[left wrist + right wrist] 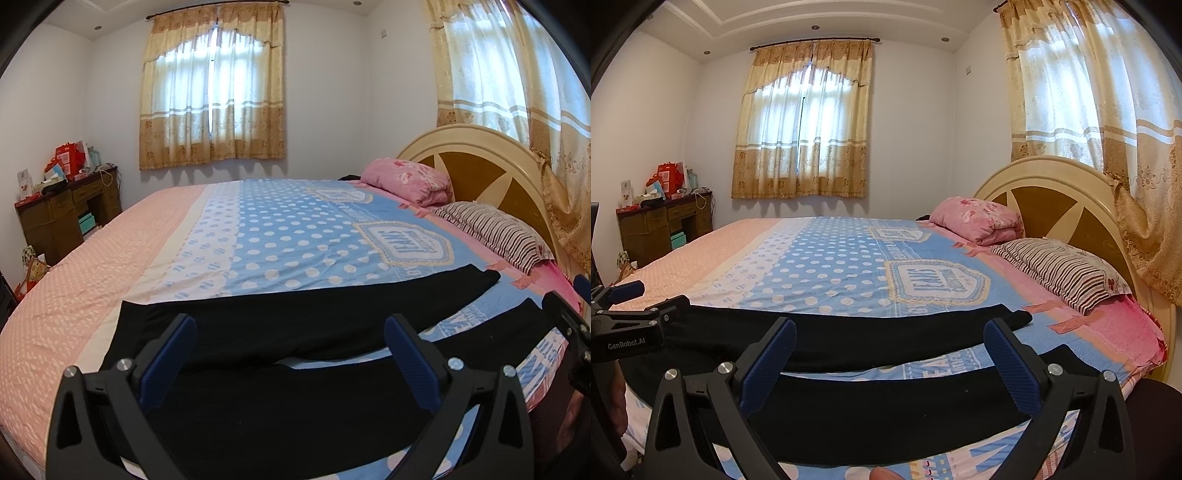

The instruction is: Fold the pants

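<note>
Left wrist: black pants (295, 332) lie flat (legs splayed apart) on bed (277, 229).

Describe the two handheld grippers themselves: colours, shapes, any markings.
Both match. The left gripper and the right gripper each have two black angular arms with triangular cut-outs and silver round bolt heads. Their fingers carry flat, dark blue, finely ribbed pads. The right wrist view shows the left gripper's black body printed "GenRobot.AI" in pale letters. No cables show.
</note>
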`<action>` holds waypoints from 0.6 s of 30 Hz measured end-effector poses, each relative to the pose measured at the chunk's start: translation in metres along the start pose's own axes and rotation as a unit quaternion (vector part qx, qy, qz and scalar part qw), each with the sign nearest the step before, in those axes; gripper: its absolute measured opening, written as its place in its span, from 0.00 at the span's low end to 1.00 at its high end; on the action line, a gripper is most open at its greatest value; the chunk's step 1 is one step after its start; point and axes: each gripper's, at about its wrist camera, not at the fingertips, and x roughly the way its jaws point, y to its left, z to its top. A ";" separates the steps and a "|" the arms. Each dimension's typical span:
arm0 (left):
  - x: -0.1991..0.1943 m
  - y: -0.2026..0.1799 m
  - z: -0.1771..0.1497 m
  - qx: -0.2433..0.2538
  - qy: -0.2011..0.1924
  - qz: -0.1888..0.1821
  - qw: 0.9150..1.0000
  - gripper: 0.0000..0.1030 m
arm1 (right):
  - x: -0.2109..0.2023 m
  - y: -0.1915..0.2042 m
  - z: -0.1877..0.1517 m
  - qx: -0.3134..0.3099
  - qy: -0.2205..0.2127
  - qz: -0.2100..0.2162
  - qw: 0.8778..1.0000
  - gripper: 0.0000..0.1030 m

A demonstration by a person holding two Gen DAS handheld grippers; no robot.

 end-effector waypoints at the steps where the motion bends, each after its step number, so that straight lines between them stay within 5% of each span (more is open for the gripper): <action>1: 0.000 0.000 0.000 0.000 0.000 0.000 1.000 1.00 | 0.000 0.000 0.000 0.000 0.000 0.000 1.000 0.99; 18: -0.002 0.004 0.002 -0.006 -0.001 0.001 1.000 1.00 | 0.001 0.001 -0.001 0.000 0.001 0.000 1.000 0.99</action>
